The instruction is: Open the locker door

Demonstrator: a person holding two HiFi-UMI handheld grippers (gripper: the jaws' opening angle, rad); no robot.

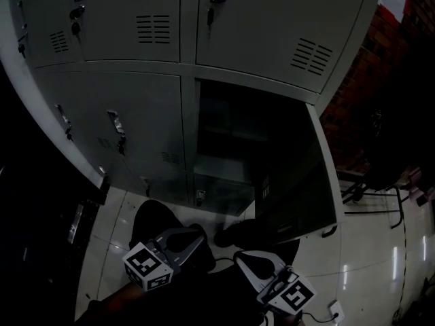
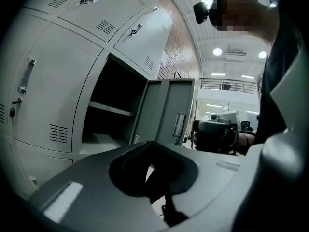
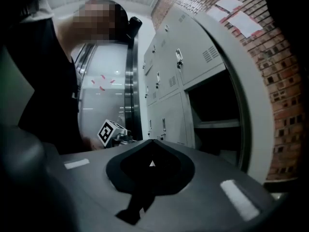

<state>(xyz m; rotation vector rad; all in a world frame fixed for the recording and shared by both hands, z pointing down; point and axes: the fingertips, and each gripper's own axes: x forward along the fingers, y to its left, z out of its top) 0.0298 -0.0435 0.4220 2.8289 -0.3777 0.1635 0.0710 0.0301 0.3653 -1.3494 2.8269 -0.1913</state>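
Grey locker bank [image 1: 136, 46] over a glossy white floor [image 1: 367, 263], with one lower compartment [image 1: 231, 134] standing open.
We see the locker door [image 1: 299, 182] swung out from the right side of that compartment, its free edge reaching toward us, with the brick wall [image 1: 367, 80] beyond it. Right of the compartment and past the door's edge, the floor gives open room. Inside the compartment one shelf [image 2: 108, 108] runs across; the rest is too dark to tell. Below the compartment, near us, we hold both tools low and apart from the door: the left gripper [image 1: 200, 233] has its jaws closed on nothing, and the right gripper [image 1: 239, 255] is likewise closed and empty.
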